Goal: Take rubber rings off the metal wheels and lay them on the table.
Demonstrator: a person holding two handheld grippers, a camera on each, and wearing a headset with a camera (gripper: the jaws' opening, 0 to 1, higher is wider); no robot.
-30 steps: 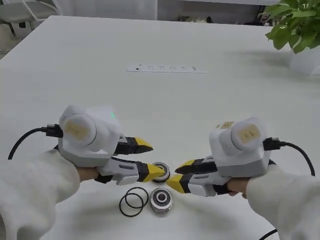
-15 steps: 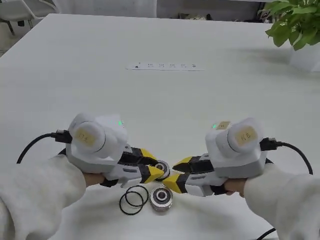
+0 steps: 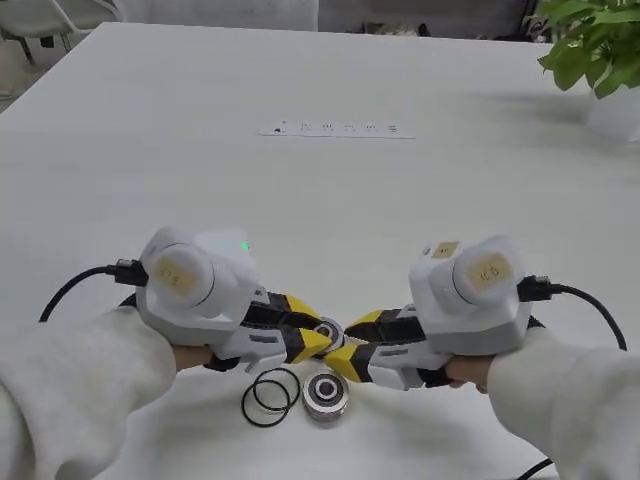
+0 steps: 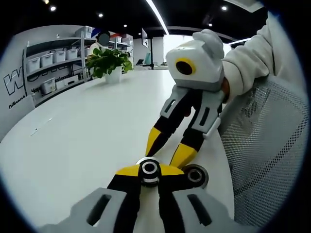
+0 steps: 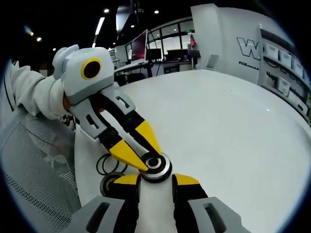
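Note:
A small metal wheel with a black rubber ring sits between the yellow tips of my left gripper, which is shut on it. In the left gripper view the wheel faces the camera between the jaws. My right gripper is open, its tips just short of that wheel, one on each side. A second metal wheel lies flat on the white table below the tips. Two loose black rubber rings lie overlapped to its left.
A flush power strip is set into the table's middle far ahead. A potted plant stands at the far right corner. Black cables trail from both grippers. A mesh chair back is close behind the near edge.
My left gripper's jaws, open around the wheel a second ago, have shut on it. My right gripper has moved left, closer to the wheel. The second wheel and rings stayed put.

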